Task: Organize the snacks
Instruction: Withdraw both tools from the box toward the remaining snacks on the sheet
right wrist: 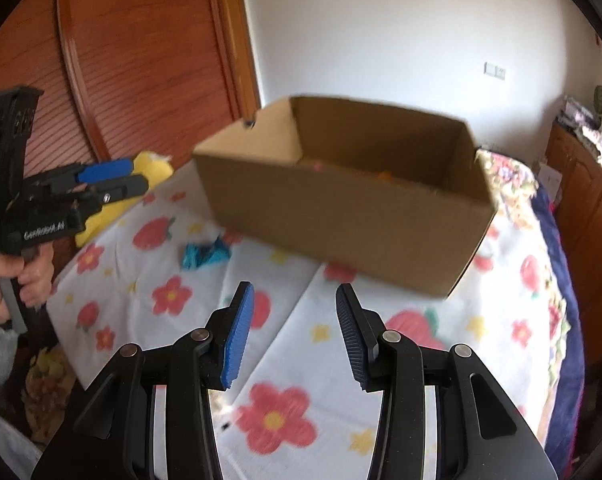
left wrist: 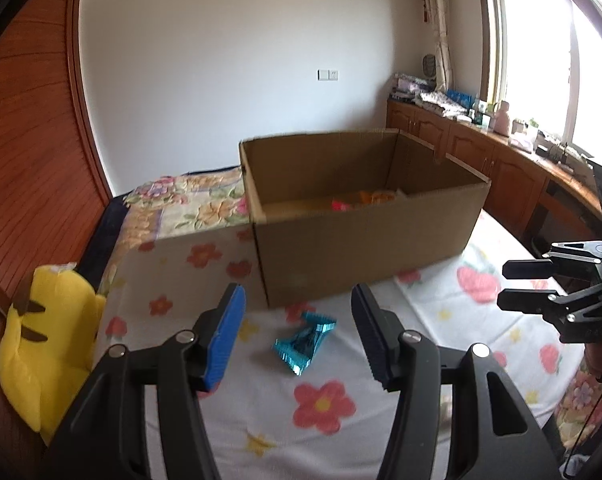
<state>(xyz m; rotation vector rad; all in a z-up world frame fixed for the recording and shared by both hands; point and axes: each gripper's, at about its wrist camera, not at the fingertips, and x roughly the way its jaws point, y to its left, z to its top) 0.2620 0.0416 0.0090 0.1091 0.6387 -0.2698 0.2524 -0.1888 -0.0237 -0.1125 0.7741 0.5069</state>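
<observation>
A teal foil snack packet [left wrist: 303, 342] lies on the flowered bedsheet just in front of an open cardboard box [left wrist: 365, 236]. My left gripper [left wrist: 299, 312] is open and empty, its fingers on either side of the packet and a little above it. Orange and pink snacks [left wrist: 361, 199] lie inside the box. In the right wrist view the packet [right wrist: 203, 255] is left of the box [right wrist: 341, 216]. My right gripper [right wrist: 295, 308] is open and empty over the sheet, in front of the box. The right gripper also shows in the left wrist view [left wrist: 517, 284], and the left gripper in the right wrist view [right wrist: 131, 178].
A yellow plush toy [left wrist: 47, 344] sits at the bed's left edge by the wooden wardrobe [left wrist: 29, 160]. Wooden cabinets [left wrist: 501, 164] with clutter run under the window at right. The bedsheet [left wrist: 325, 400] spreads in front of the box.
</observation>
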